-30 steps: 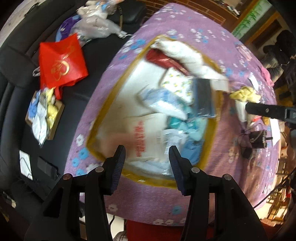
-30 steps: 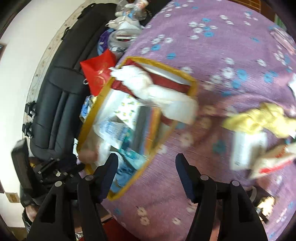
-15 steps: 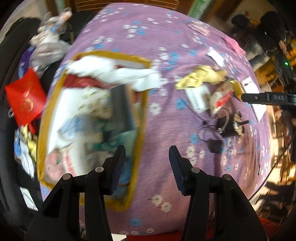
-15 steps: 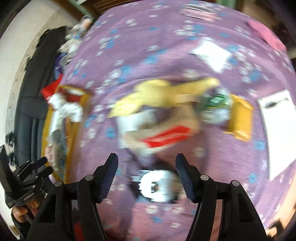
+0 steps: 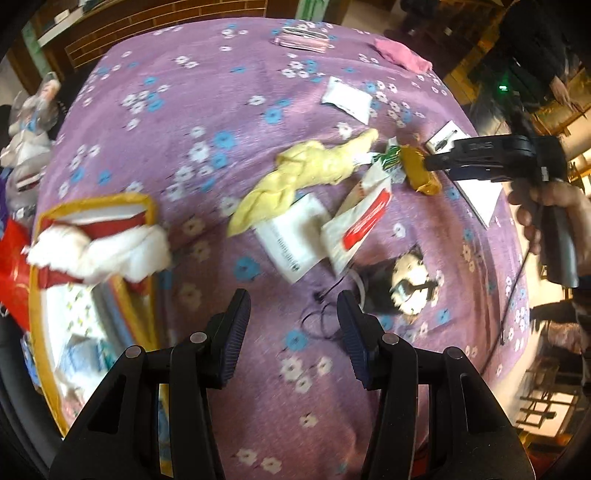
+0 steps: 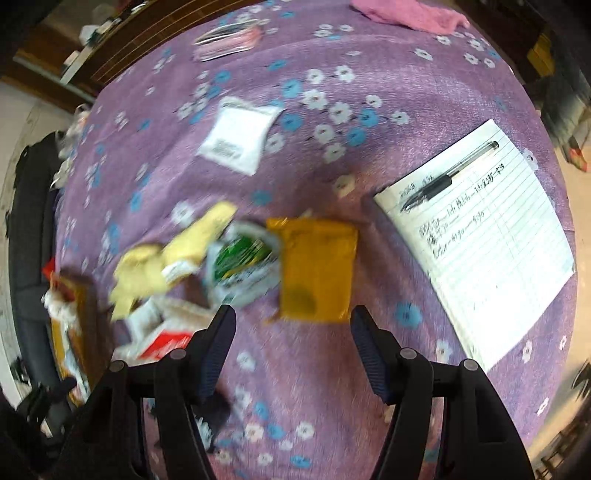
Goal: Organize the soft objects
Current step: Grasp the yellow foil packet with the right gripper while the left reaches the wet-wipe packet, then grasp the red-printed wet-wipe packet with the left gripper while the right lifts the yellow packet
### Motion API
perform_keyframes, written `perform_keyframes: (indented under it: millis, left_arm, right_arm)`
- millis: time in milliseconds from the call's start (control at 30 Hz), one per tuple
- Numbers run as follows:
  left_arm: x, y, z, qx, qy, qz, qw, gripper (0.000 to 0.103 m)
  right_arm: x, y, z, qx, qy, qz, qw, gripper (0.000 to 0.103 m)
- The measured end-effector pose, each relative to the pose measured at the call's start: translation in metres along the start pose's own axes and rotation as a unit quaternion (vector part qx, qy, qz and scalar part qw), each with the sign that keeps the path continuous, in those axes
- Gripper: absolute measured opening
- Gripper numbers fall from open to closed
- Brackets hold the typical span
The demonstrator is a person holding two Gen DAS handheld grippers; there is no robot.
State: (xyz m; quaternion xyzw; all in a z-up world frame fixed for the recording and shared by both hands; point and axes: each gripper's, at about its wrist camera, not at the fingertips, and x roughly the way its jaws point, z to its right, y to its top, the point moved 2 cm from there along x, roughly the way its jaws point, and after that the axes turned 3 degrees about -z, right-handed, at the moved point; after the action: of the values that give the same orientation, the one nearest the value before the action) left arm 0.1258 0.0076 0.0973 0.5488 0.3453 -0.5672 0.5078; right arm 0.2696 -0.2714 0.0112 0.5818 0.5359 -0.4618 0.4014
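Soft objects [image 5: 303, 177] loose on tablecloth [image 5: 184, 122] | left claw [image 5: 291, 332] agape, empty | right claw [image 6: 291, 350] agape, empty

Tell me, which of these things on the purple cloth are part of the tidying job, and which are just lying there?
Part of the job:
yellow cloth
mustard-yellow pouch
green-and-white packet
red-and-white packet
gold-rimmed storage bag
pink cloth, probably

Just lying about:
lined notepad
black pen
black cable and gadget
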Motion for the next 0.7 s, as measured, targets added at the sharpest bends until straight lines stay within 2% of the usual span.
perform_keyframes:
  millis: [133, 167, 200, 267, 400, 467, 567, 700]
  left_arm:
    - [0.011, 0.026, 0.013, 0.02, -0.009, -0.006, 0.9997, 0.049]
    - [0.014, 0.033, 0.015, 0.026, -0.01, -0.007, 0.9996, 0.049]
    - [0.018, 0.041, 0.017, 0.032, -0.013, -0.01, 0.9993, 0.049]
    - [0.026, 0.057, 0.023, 0.042, -0.024, -0.02, 0.9986, 0.049]
    - [0.042, 0.08, 0.044, 0.094, -0.035, -0.035, 0.9944, 0.049]
    - [0.053, 0.086, 0.056, 0.128, -0.032, -0.044, 0.9902, 0.049]
    - [0.075, 0.091, 0.074, 0.169, -0.042, -0.076, 0.9818, 0.048]
    - [0.102, 0.09, 0.093, 0.207, -0.031, -0.107, 0.9719, 0.049]
  right_arm:
    - [0.024, 0.01, -0.002, 0.001, -0.018, -0.008, 1.0, 0.064]
    - [0.031, 0.011, 0.0, 0.007, -0.017, -0.01, 1.0, 0.061]
    - [0.035, 0.01, 0.003, 0.014, -0.023, -0.009, 1.0, 0.044]
    - [0.033, 0.004, 0.006, 0.028, -0.017, 0.004, 0.999, 0.044]
    - [0.015, -0.037, 0.008, 0.035, -0.004, 0.017, 0.999, 0.044]
    - [0.007, -0.061, 0.011, 0.03, -0.023, 0.02, 0.999, 0.044]
    - [-0.002, -0.087, 0.023, 0.051, -0.004, 0.02, 0.998, 0.044]
    - [-0.015, -0.113, 0.038, 0.073, 0.001, 0.024, 0.997, 0.044]
